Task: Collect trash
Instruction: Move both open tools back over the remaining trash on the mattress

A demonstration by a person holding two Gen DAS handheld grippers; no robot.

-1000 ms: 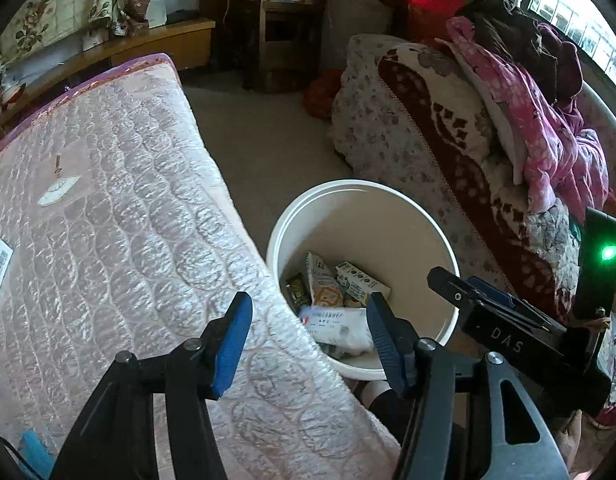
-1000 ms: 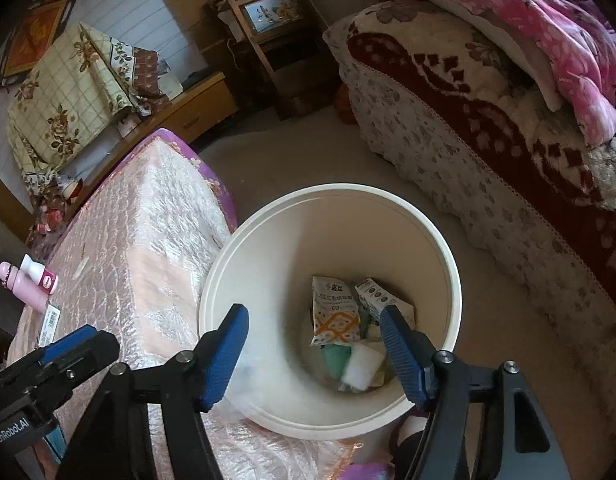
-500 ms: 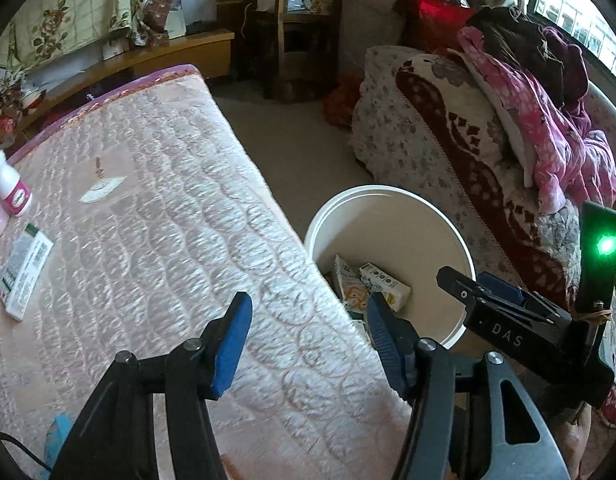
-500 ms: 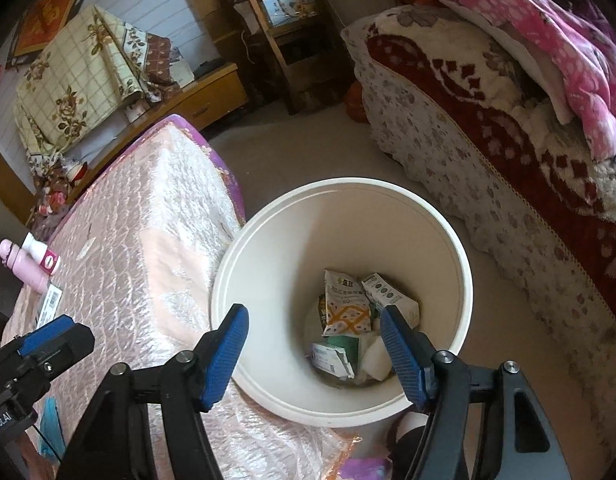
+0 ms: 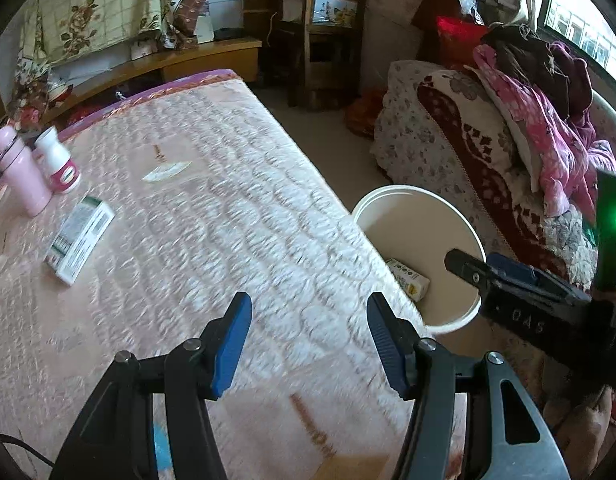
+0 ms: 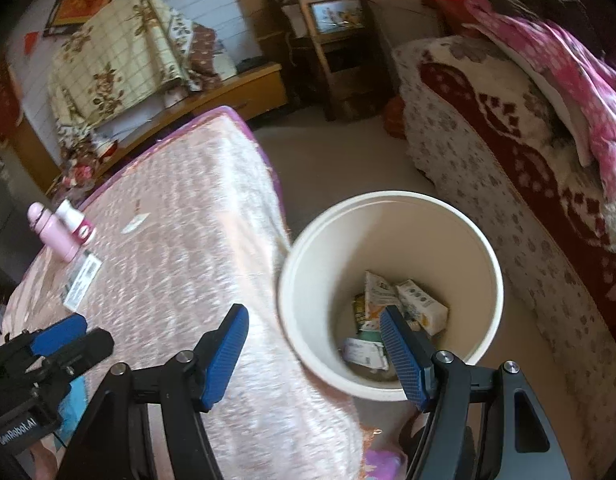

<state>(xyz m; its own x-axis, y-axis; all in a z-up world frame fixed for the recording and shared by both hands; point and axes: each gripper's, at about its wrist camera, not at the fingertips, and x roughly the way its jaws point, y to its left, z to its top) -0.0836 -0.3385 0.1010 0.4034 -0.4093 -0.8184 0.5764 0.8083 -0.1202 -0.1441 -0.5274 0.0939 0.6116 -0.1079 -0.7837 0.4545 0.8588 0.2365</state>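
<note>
A cream bucket (image 6: 484, 248) stands on the floor beside the quilted pink table (image 6: 195, 240); it holds several wrappers and small cartons (image 6: 392, 308). It also shows in the left wrist view (image 5: 464, 232). My left gripper (image 5: 308, 344) is open and empty above the table (image 5: 227, 240). My right gripper (image 6: 314, 356) is open and empty, over the table edge and the bucket's near rim. A white and green box (image 5: 79, 236) lies on the table at the left. A small paper scrap (image 5: 165, 170) lies further back.
A pink bottle (image 5: 17, 172) and a white jar with a pink label (image 5: 57, 160) stand at the table's far left. A sofa with blankets and clothes (image 5: 508, 140) is on the right. A wooden chair (image 5: 320, 32) and low cabinet stand at the back.
Both grippers have swung left, away from the bucket and over the table. The bottle, jar and box have come into view. Both stay open and empty.
</note>
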